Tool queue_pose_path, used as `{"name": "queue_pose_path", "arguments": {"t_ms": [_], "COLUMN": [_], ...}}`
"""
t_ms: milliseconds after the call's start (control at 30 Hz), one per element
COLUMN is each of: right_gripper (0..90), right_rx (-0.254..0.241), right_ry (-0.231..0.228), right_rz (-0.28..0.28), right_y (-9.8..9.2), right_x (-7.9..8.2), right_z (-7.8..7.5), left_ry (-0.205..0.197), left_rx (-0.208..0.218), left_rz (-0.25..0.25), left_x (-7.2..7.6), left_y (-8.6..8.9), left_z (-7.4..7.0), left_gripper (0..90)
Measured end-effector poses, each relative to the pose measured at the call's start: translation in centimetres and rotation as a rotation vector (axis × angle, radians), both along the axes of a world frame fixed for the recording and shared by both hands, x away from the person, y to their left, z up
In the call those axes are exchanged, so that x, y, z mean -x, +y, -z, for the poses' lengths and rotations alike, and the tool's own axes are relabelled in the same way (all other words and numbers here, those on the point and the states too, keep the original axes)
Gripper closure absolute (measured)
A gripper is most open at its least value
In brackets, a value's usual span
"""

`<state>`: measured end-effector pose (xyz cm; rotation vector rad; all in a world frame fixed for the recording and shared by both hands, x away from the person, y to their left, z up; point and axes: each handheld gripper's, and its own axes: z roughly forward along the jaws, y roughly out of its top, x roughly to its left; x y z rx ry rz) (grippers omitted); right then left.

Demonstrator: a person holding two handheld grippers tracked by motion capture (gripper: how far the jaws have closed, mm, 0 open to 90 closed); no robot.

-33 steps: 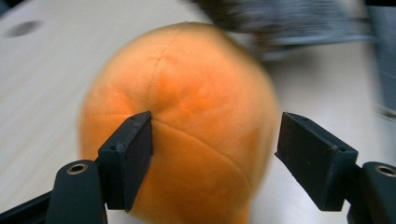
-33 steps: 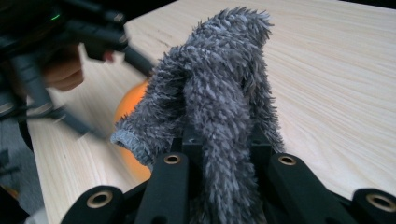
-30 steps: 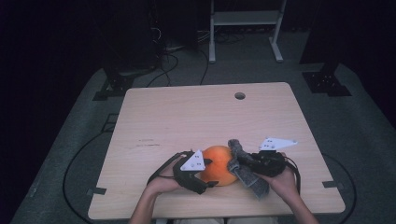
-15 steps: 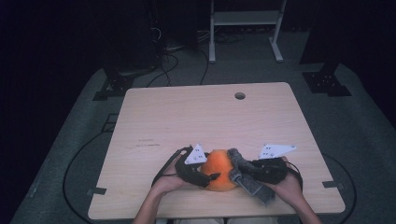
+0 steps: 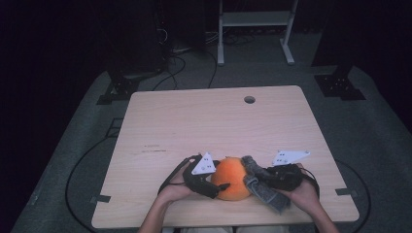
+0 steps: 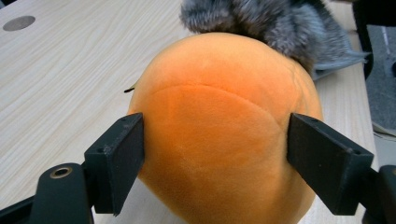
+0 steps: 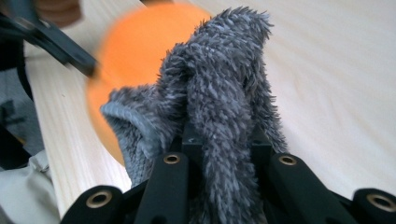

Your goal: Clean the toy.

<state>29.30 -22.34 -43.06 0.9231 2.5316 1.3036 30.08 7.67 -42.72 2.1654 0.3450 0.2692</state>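
Left hand-held gripper [image 6: 215, 140] just opening, jaws around orange plush [image 6: 219, 135]; right hand-held gripper [image 7: 219, 135] clamps grey cloth [image 7: 219, 93].

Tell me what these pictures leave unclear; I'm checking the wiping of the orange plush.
- Left gripper view: the orange plush hides most of the grey cloth; the frame's bottom edge cuts off its underside.
- Right gripper view: cloth covers the jaw tips; the plush is blurred.
- High view: pad contact too small to judge.
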Motion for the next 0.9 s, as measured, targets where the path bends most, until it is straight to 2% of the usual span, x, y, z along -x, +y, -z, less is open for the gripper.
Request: {"name": "queue_pose_path", "arguments": {"t_ms": [67,167,300,367,400,467,500,533,567,633,667,700,767,800,833,867,900], "right_gripper": [75.0,74.9,74.9,74.8,74.8,74.7,74.7,74.6,74.6,74.8,74.8,74.8,74.8,74.8,74.7,74.7,74.7], "right_rx": [0.011,-0.004,-0.102,-0.129,-0.126,-0.091,-0.094,-0.115,-0.101,-0.034,-0.022,-0.031,-0.065,-0.094,-0.103,-0.090,-0.063], "right_ry": [0.021,0.015,-0.029,-0.038,-0.036,-0.007,0.008,0.043,0.058,0.059,0.061,0.054,0.010,-0.015,-0.028,-0.046,-0.050], "right_rz": [0.022,0.017,0.006,-0.019,-0.027,-0.031,-0.037,-0.025,-0.012,0.027,0.038,0.036,0.019,-0.009,-0.029,-0.067,-0.072], "right_y": [-0.5,-0.5,-0.1,0.3,0.5,0.8,0.6,0.2,-0.1,-0.6,-0.8,-0.9,-0.4,0.2,0.7,1.5,2.1], "right_x": [-0.3,-0.3,0.1,0.2,0.1,-0.2,-0.5,-0.9,-1.1,-1.2,-1.2,-1.0,-0.6,-0.3,-0.1,0.1,0.2], "right_z": [0.3,0.1,-1.5,-1.9,-1.8,-0.7,0.0,0.5,0.7,1.0,1.0,0.8,-0.5,-1.4,-1.8,-2.3,-2.2], "left_ry": [0.002,0.014,0.018,0.017,0.016,0.014,0.016,0.019,0.021,0.016,0.005,-0.003,-0.026,-0.034,-0.043,-0.048,-0.046], "left_rx": [-0.009,-0.011,-0.011,-0.012,-0.012,-0.009,-0.001,0.007,0.007,0.004,0.002,-0.007,-0.012,-0.012,-0.020,-0.031,-0.030], "left_rz": [0.004,-0.006,-0.009,-0.009,-0.009,-0.003,-0.006,-0.010,-0.014,-0.011,-0.008,-0.005,0.007,0.016,0.029,0.035,0.038], "left_x": [0.0,0.1,0.0,0.0,0.1,0.1,0.1,0.0,0.0,0.1,0.1,0.3,0.5,0.6,0.8,0.9,0.9], "left_y": [0.2,0.4,0.5,0.5,0.6,0.7,0.7,0.6,0.6,0.6,0.6,0.4,0.1,0.0,-0.2,-0.2,-0.1], "left_z": [0.0,0.2,0.5,0.5,0.5,0.6,0.7,0.7,0.7,0.7,0.7,0.6,0.5,0.5,0.4,0.3,0.3], "left_gripper": [20.4,20.5,20.5,20.5,20.5,20.5,20.3,20.1,19.9,19.9,19.9,19.9,20.5,21.2,21.9,21.9,21.6]}}
